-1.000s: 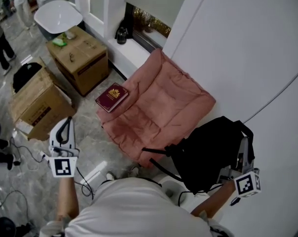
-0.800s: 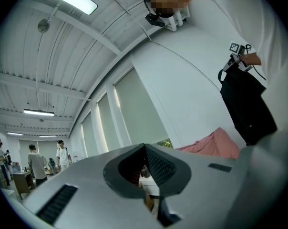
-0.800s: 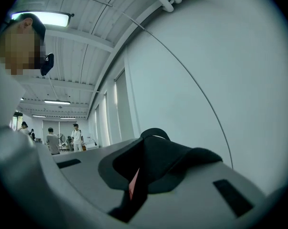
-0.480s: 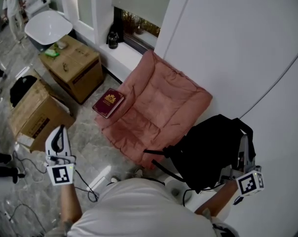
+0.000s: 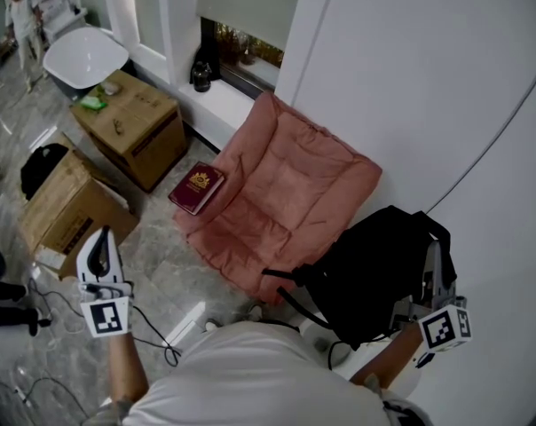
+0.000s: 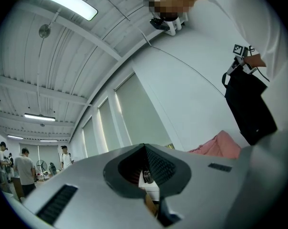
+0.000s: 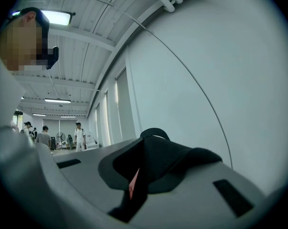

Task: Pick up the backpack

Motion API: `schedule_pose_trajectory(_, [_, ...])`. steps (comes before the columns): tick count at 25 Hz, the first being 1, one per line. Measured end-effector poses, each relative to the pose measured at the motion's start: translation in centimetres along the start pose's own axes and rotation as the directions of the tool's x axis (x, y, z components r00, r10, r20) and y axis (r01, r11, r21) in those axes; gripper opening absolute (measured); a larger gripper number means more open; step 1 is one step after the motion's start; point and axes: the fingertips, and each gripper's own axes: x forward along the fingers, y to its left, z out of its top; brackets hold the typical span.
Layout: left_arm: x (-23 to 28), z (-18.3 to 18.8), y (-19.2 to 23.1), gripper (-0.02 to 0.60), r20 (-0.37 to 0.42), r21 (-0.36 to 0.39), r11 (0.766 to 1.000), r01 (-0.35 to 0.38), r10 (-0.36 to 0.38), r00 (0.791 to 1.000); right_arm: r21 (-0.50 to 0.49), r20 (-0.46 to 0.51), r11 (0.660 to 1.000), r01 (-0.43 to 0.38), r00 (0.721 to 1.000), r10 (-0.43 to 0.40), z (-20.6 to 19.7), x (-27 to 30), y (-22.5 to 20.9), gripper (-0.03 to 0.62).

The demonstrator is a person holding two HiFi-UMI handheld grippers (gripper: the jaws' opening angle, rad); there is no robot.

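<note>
Backpack (image 5: 374, 269) of black fabric, head view: it hangs clear of the floor at the right of the scene, close to the white wall, suspended by its top from the right gripper (image 5: 430, 248). Just left of it lies the pink cushioned floor chair (image 5: 286, 193), with a dark red book (image 5: 197, 189) at the chair's left edge. The left gripper (image 5: 99, 242) is well apart at the near left, over the grey marble floor (image 5: 161, 273), near the brown cardboard boxes (image 5: 73, 202); its jaws are together.

Left gripper view: the two jaws meet at their tips with nothing between them. The backpack (image 6: 249, 104) appears at the upper right, dangling in front of the wall, with the pink chair (image 6: 220, 144) below it.

Right gripper view: the jaws are clamped on the backpack's black top strap (image 7: 156, 154), whose loop rises just above the jaw tips.
</note>
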Motion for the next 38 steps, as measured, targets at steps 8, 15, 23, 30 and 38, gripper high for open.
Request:
schedule_pose_trajectory(8, [-0.7, 1.0, 0.2, 0.017, -0.009, 0.005, 1.000, 0.006, -0.006, 1.000, -0.012, -0.017, 1.000, 0.005, 1.000, -0.005, -0.7, -0.6, -0.1, 0.032])
schedule_pose_trajectory(15, [-0.9, 2.1, -0.1, 0.017, 0.003, 0.027, 0.999, 0.020, -0.020, 1.000, 0.007, -0.032, 1.000, -0.012, 0.999, 0.012, -1.7, -1.0, 0.0, 0.031])
schedule_pose_trajectory(23, [-1.7, 2.7, -0.9, 0.017, -0.001, 0.019, 1.000, 0.020, -0.020, 1.000, 0.015, -0.068, 0.998, -0.058, 0.996, 0.059, -2.5, -0.5, 1.0, 0.031])
schedule_pose_trajectory(30, [-2.4, 2.7, -1.0, 0.017, -0.010, 0.019, 1.000, 0.008, -0.008, 1.000, 0.024, -0.086, 0.994, -0.109, 0.990, 0.111, -3.0, 0.5, 2.1, 0.031])
schedule_pose_trajectory(38, [-3.1, 3.1, -1.5, 0.017, -0.015, 0.022, 1.000, 0.016, -0.015, 1.000, 0.019, -0.088, 0.989, -0.148, 0.985, 0.150, -2.9, 1.4, 3.5, 0.031])
